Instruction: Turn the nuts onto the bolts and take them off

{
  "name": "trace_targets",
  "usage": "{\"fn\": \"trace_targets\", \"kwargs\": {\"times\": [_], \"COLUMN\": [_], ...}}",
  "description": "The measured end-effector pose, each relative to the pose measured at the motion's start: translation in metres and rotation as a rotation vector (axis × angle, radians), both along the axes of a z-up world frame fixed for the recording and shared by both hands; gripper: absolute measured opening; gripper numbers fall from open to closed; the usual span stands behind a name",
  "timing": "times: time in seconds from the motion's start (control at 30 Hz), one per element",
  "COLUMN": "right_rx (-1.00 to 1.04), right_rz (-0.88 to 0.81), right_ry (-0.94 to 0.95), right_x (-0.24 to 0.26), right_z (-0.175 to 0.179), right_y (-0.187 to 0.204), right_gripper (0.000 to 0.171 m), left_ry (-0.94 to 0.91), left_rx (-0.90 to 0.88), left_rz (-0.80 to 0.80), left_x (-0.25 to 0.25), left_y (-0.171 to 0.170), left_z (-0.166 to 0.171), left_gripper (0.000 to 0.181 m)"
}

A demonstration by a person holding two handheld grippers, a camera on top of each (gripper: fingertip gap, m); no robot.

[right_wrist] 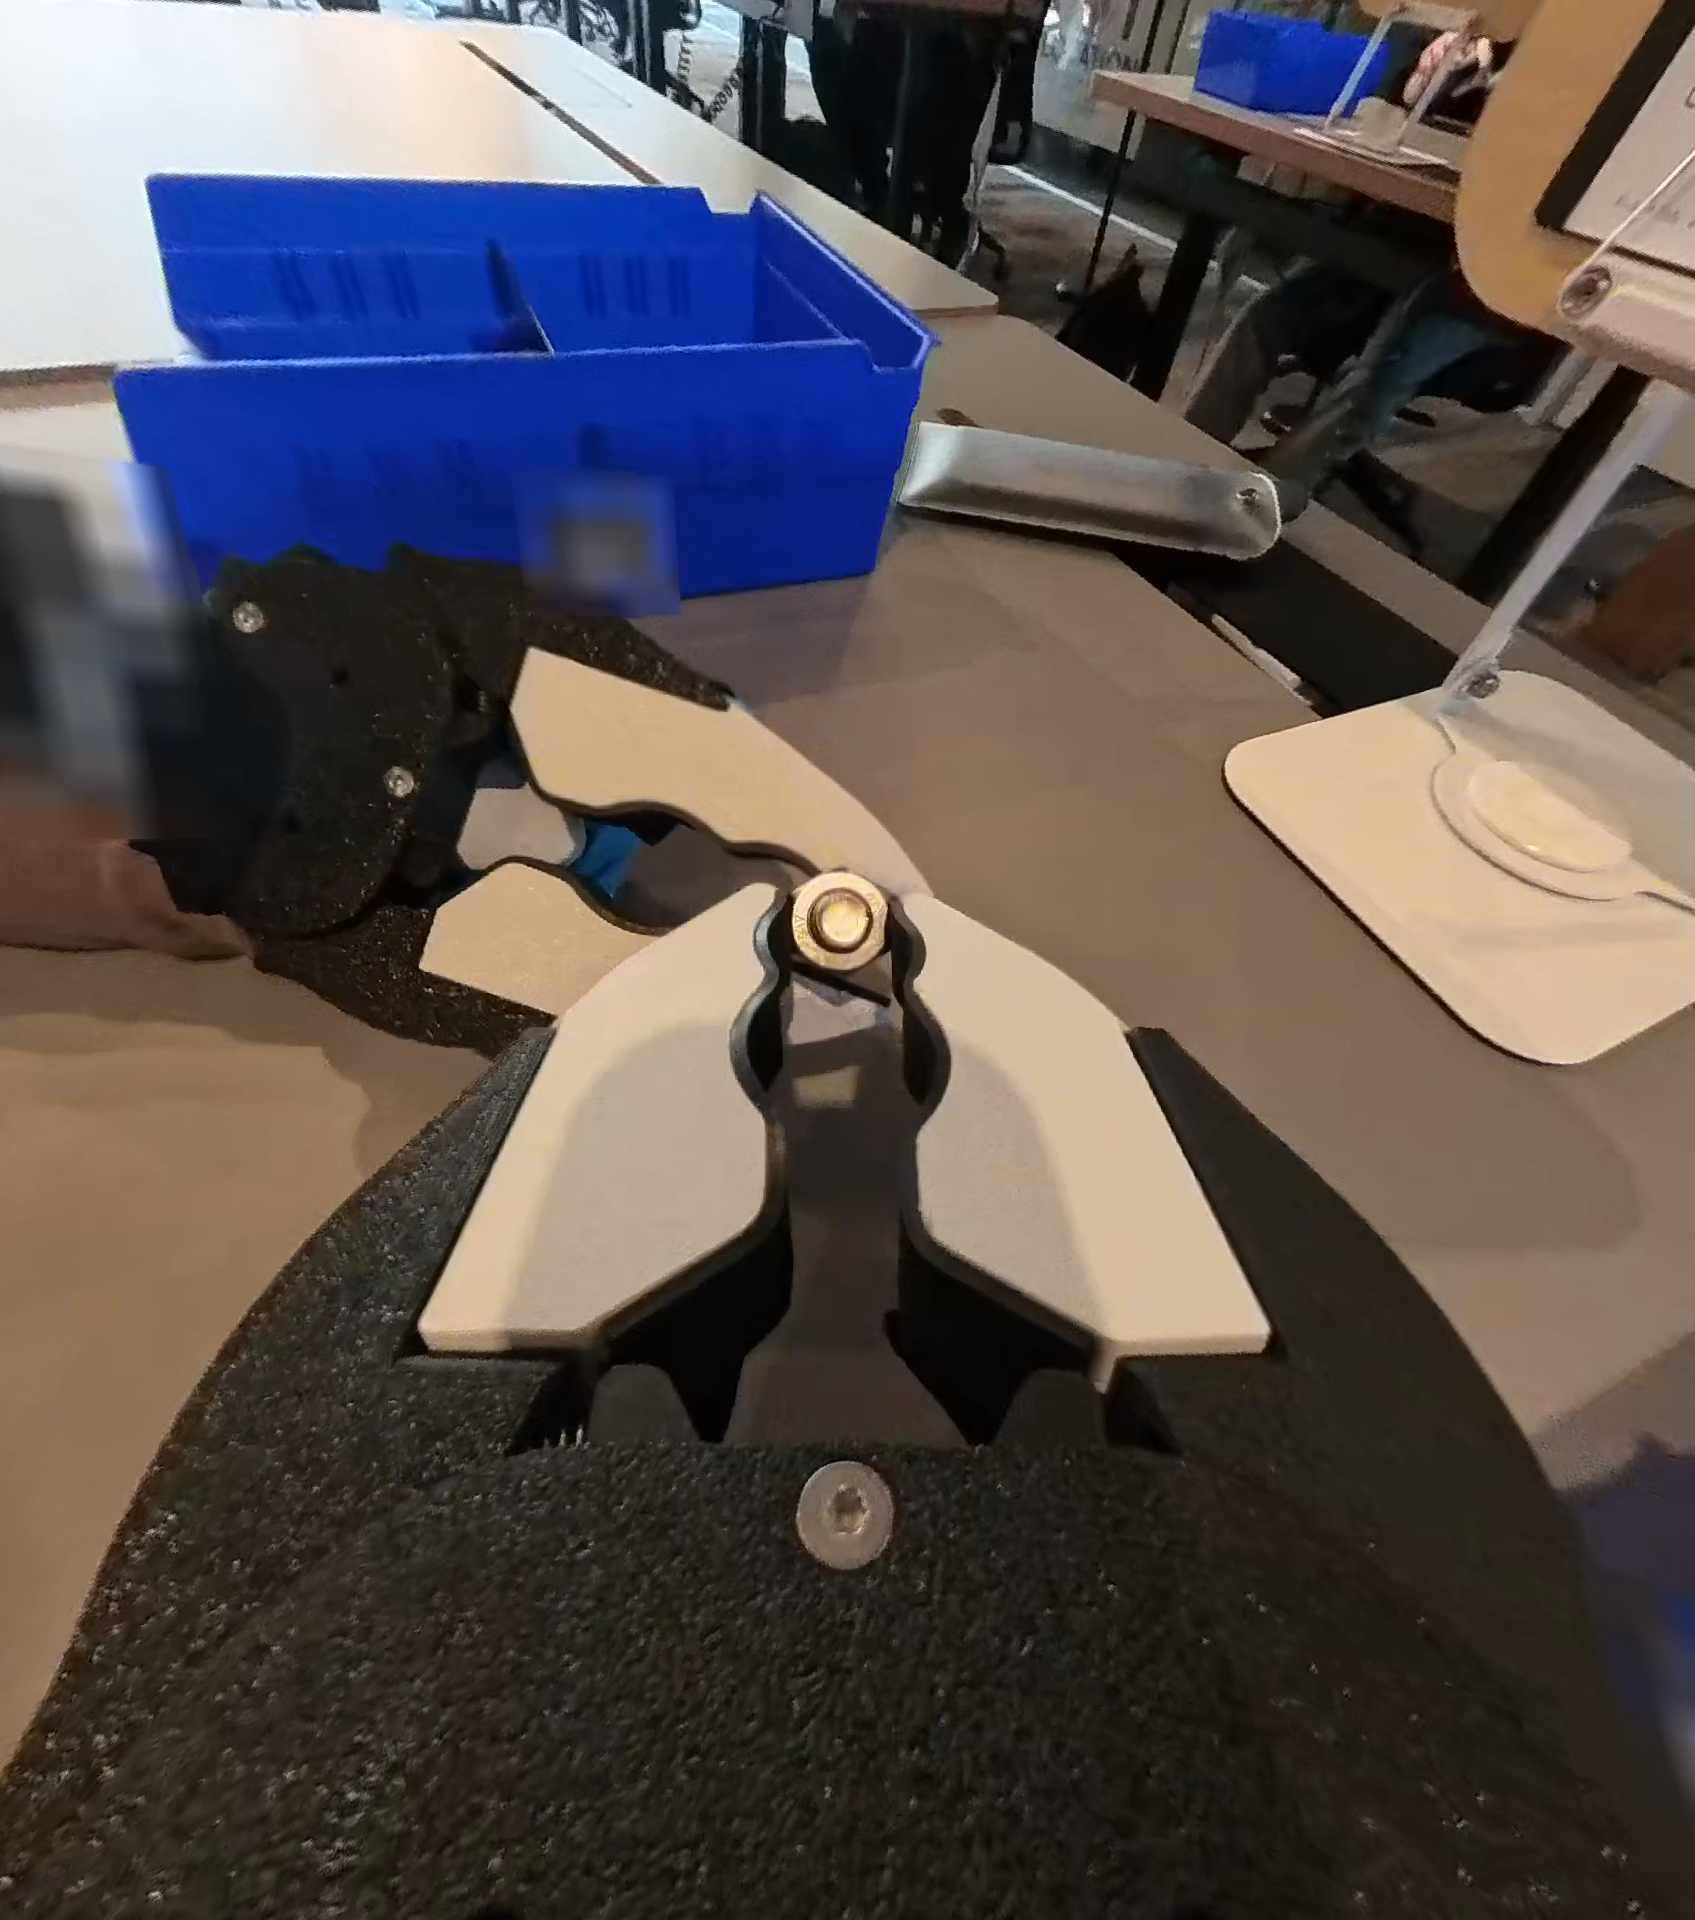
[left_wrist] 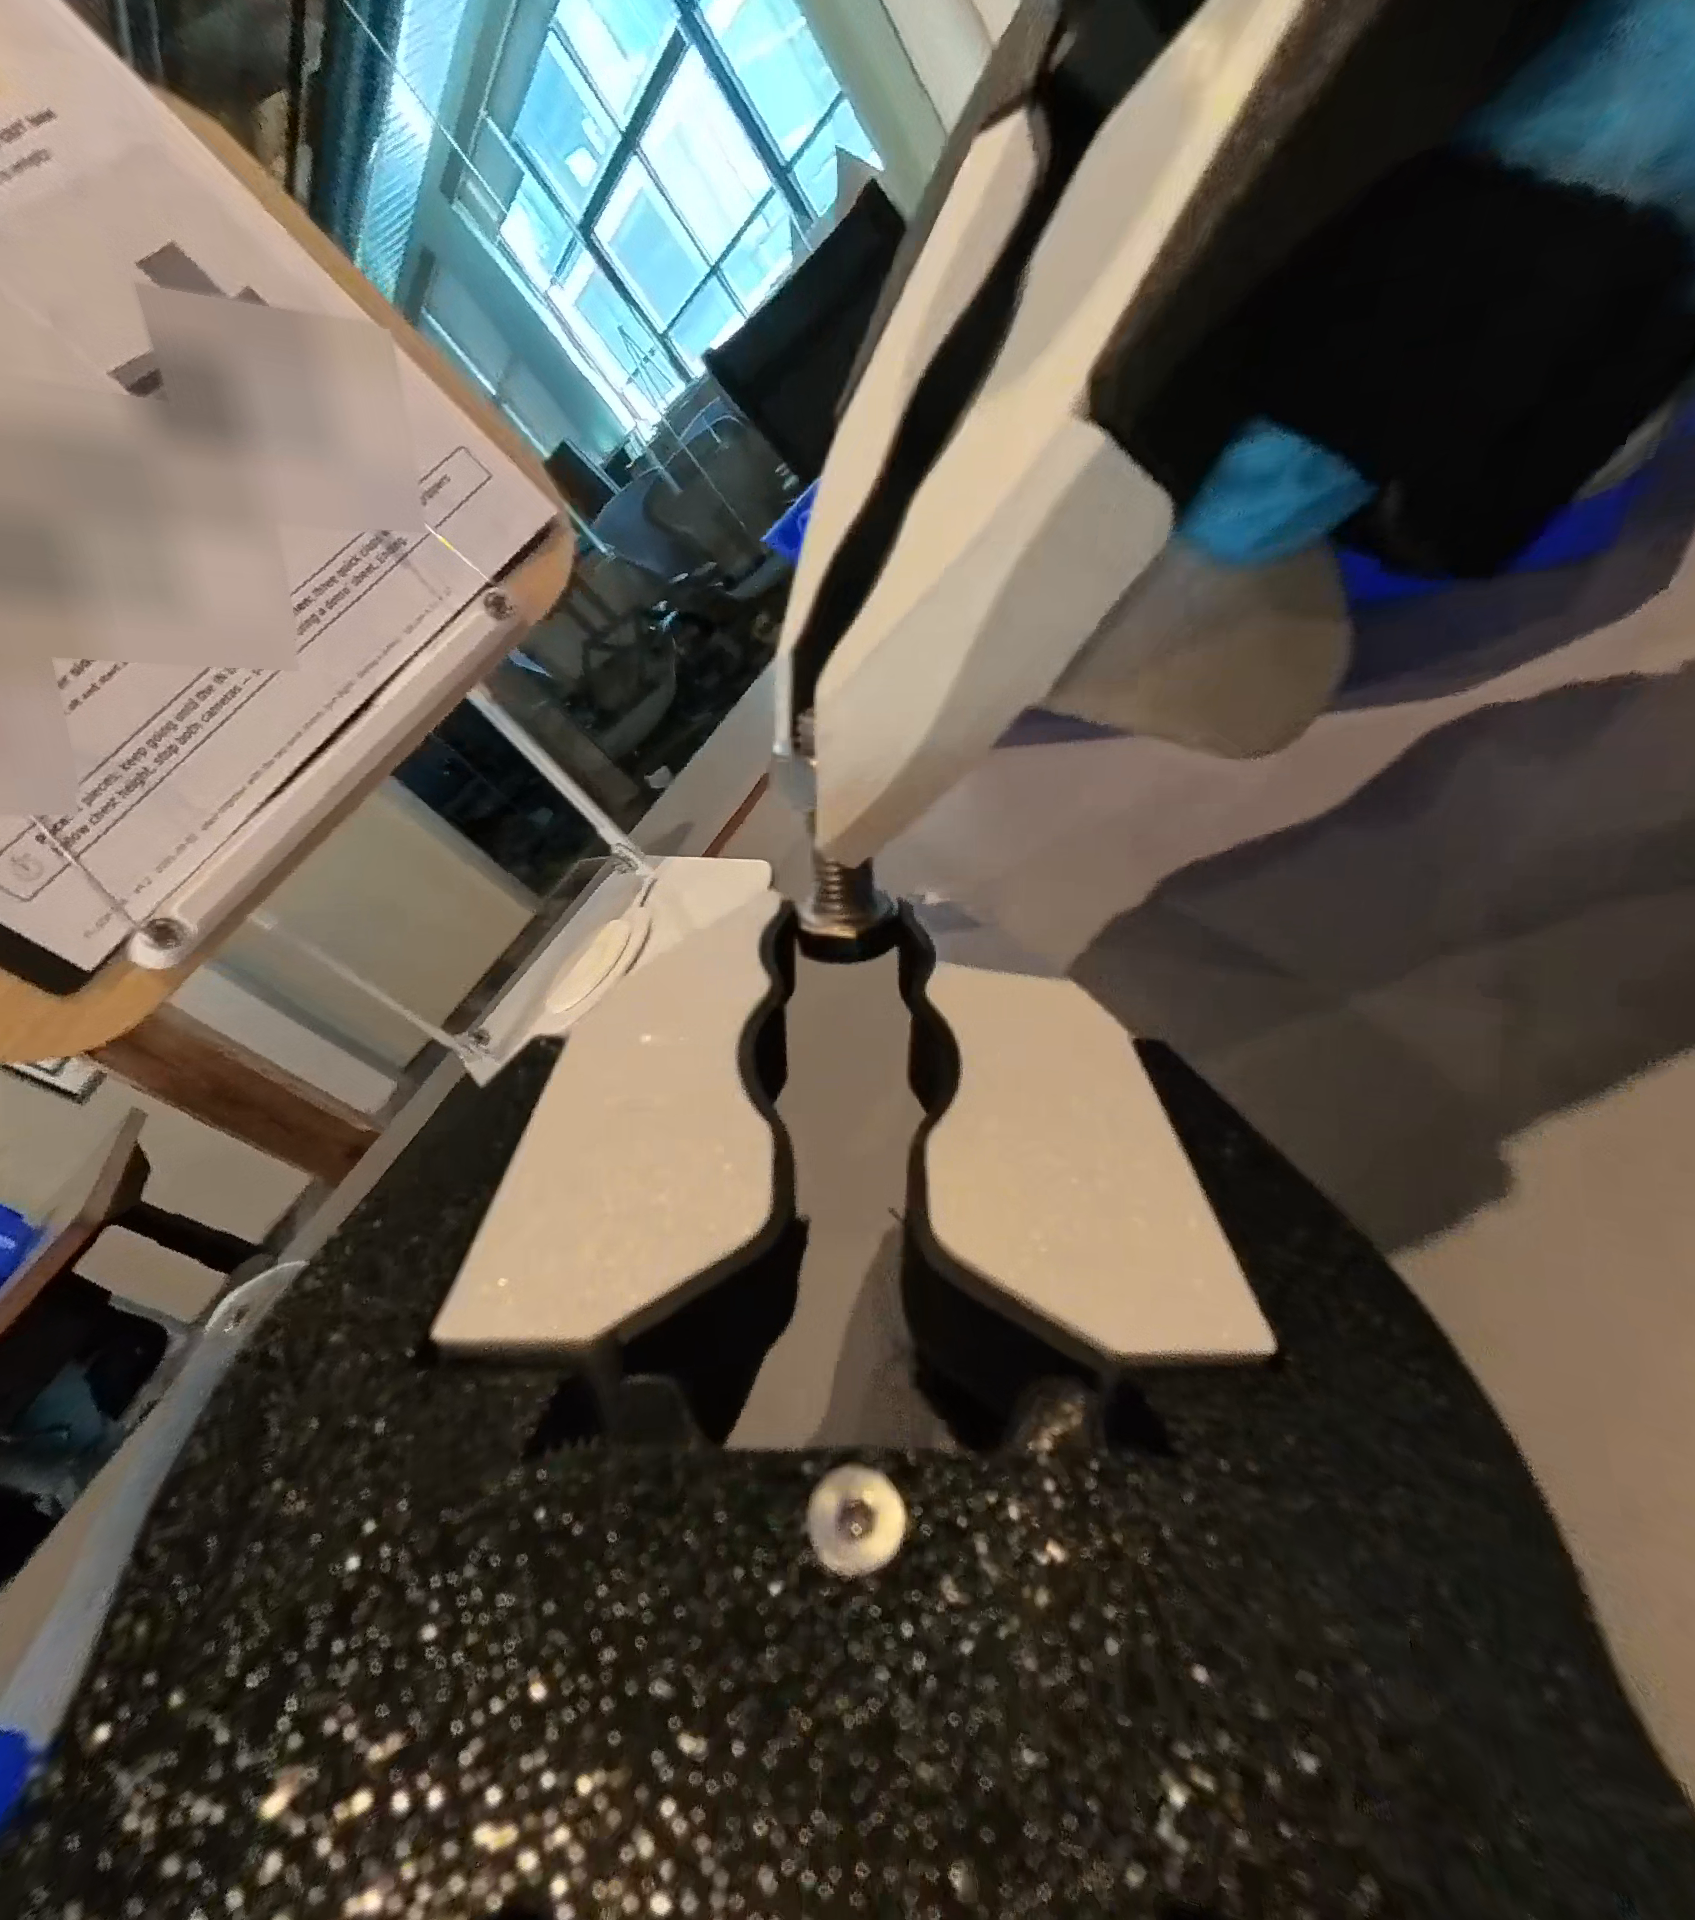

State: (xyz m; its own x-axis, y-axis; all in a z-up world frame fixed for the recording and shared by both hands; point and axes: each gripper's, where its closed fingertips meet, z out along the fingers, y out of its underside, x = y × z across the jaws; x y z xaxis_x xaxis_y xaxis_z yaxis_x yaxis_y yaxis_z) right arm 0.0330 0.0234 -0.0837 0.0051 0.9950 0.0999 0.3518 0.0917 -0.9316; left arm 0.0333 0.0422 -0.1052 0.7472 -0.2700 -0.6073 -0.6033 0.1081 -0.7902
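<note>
Gripping bolt [left_wrist: 827,878] head, left gripper [left_wrist: 848,940]; right gripper [right_wrist: 838,935] pinching nut [right_wrist: 838,923]

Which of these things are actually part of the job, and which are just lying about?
In use: bolt, gripped by the left gripper; nut on its thread, gripped by the right gripper.

Lying about: blue bin, sign stand, metal plate beside the bin.
</note>
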Motion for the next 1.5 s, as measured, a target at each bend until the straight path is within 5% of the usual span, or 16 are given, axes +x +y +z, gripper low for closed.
{"fn": "trace_targets", "kwargs": {"times": [0.47,0.57,0.9,1.03,1.5], "right_rx": [-0.02,-0.01,-0.166,-0.231,-0.202], "right_rz": [-0.013,-0.071,-0.165,-0.082,-0.214], "right_ry": [0.111,0.208,0.276,0.305,0.297], "right_x": [-0.008,-0.011,-0.005,-0.012,-0.004], "right_z": [-0.005,0.001,-0.004,0.002,-0.006], "right_y": [-0.005,-0.002,0.015,0.001,0.014], "right_gripper": [0.018,0.03,0.027,0.035,0.027], "left_ry": [-0.03,-0.049,-0.175,-0.169,-0.247], "left_rx": [-0.109,-0.139,-0.195,-0.211,-0.21], "left_rz": [-0.021,0.004,-0.016,-0.031,-0.046], "left_x": [-0.008,-0.017,-0.024,-0.02,-0.023], "left_y": [-0.008,-0.008,-0.008,-0.007,-0.009], "left_z": [-0.01,-0.014,-0.016,-0.019,-0.014], "left_gripper": [0.017,0.017,0.017,0.017,0.017]}}
